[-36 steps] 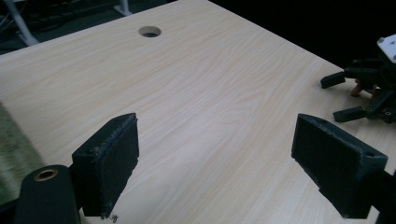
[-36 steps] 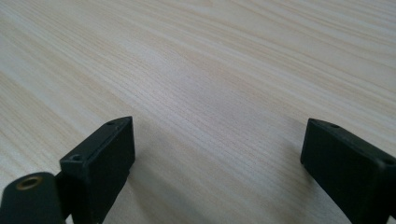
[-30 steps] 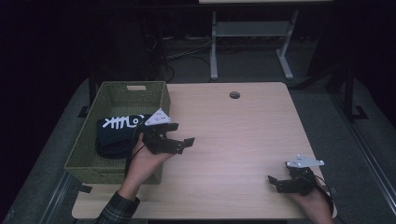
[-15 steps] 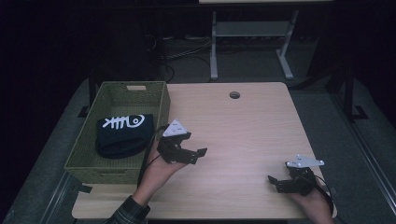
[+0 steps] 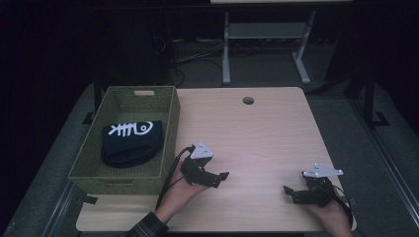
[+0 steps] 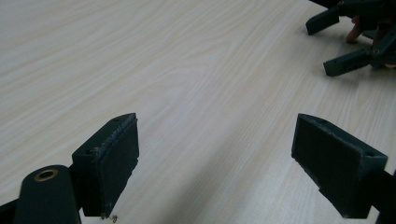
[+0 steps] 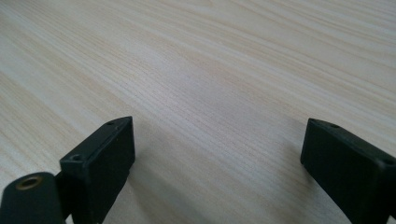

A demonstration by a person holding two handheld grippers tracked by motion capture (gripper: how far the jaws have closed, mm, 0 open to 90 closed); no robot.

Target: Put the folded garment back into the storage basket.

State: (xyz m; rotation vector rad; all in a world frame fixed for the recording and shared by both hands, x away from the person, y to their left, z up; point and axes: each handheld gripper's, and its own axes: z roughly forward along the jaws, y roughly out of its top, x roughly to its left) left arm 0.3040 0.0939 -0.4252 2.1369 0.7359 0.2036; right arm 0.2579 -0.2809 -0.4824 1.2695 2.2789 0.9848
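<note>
The black folded cloth w/ a white fish-skeleton print [image 5: 131, 142] lies inside the olive woven basket [image 5: 168, 143] at approx 9 o'clock on the light wood tabletop [image 5: 257, 133], bunched along the basket floor, print up. My guess: it's light, soft, floppy, no stiffness, not fragile, and prob grippy enough on rubber pads; it'd sag and unfold if lifted by one edge. Best hold, I reckon, is a pinch on the thick rolled fold at the near edge, or two pinches, one per side, so it stays bundled. My left hand-held gripper [image 5: 221, 178] sits over bare tabletop just right of the basket, approx 7 o'clock, jaws spread wide w/ nothing between them; the left gripper view confirms only wood grain between the pads. My right hand-held gripper [image 5: 291, 193] rests at approx 5 o'clock near the tabletop's front edge, jaws also wide apart and empty. Vs a second ago: my left one was over the basket rim right beside the cloth; it has since pulled back out and right onto open tabletop. Cloth looks the same in the basket. Right one hasn't budged.
</note>
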